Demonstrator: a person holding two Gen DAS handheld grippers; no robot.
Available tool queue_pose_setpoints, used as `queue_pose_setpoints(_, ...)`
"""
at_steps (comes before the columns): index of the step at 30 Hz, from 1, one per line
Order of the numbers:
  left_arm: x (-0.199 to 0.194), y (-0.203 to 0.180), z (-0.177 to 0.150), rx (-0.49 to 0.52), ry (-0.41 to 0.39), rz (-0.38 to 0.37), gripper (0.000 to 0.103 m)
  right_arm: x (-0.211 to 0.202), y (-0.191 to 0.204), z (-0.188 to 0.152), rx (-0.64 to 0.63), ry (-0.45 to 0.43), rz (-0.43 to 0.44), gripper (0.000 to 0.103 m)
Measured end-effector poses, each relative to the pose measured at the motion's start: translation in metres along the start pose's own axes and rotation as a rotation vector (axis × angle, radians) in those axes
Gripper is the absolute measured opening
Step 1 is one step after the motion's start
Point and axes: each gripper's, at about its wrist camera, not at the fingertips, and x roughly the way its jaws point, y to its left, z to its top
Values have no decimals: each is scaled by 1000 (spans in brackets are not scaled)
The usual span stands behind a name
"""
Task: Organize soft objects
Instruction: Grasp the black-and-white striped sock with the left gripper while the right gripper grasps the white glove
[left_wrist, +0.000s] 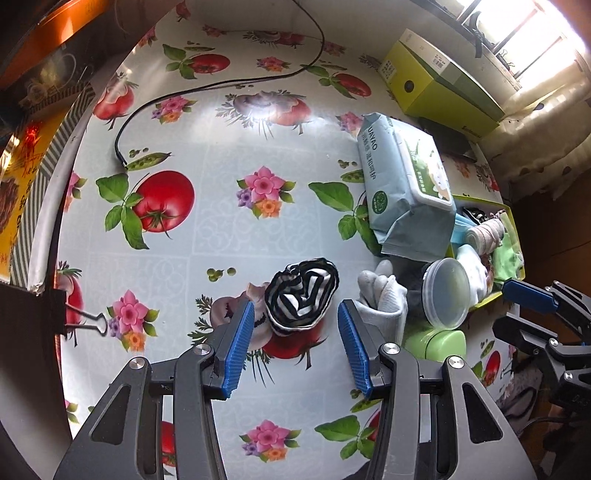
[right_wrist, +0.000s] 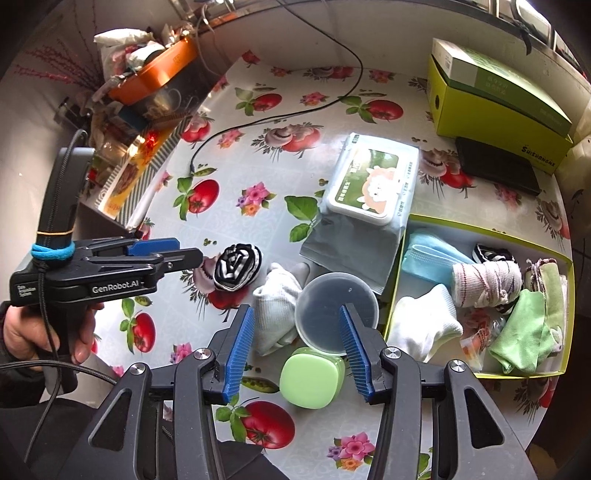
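Observation:
A rolled black-and-white striped sock (left_wrist: 301, 293) lies on the floral tablecloth, just ahead of my open left gripper (left_wrist: 295, 319), between its blue pads; it also shows in the right wrist view (right_wrist: 237, 266). A white glove (left_wrist: 382, 299) (right_wrist: 277, 306) lies right of it. A yellow-green tray (right_wrist: 480, 374) (left_wrist: 480, 201) holds a blue mask (right_wrist: 428, 258), a bandage roll (right_wrist: 487, 284), white and green cloths. My right gripper (right_wrist: 297, 334) is open and empty above a clear plastic lid (right_wrist: 334, 312) and a green case (right_wrist: 312, 376).
A wet-wipes pack (right_wrist: 365, 188) (left_wrist: 406, 184) lies beside the tray. A green box (right_wrist: 495, 96) and a black slab (right_wrist: 498, 166) stand at the back right. A black cable (right_wrist: 280, 114) crosses the table. Clutter and an orange tray (right_wrist: 155, 70) sit at the left edge.

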Motion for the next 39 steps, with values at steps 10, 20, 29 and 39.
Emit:
queue_pose_setpoints(10,44,-6,2,72,57,4,48,4,6,1,-15,23,-6,47)
queue_pose_setpoints(20,74,-14,4,156,68,81,40,19,20,5,-50,71,2,47)
queue_pose_setpoints(29,66,8,-3,77,46,48,16,63,41,10,-98,191,13,47)
queue_pose_setpoints(39,46,36,-11,-3,22,20,16,104,55,18,-183,270,-109,47)
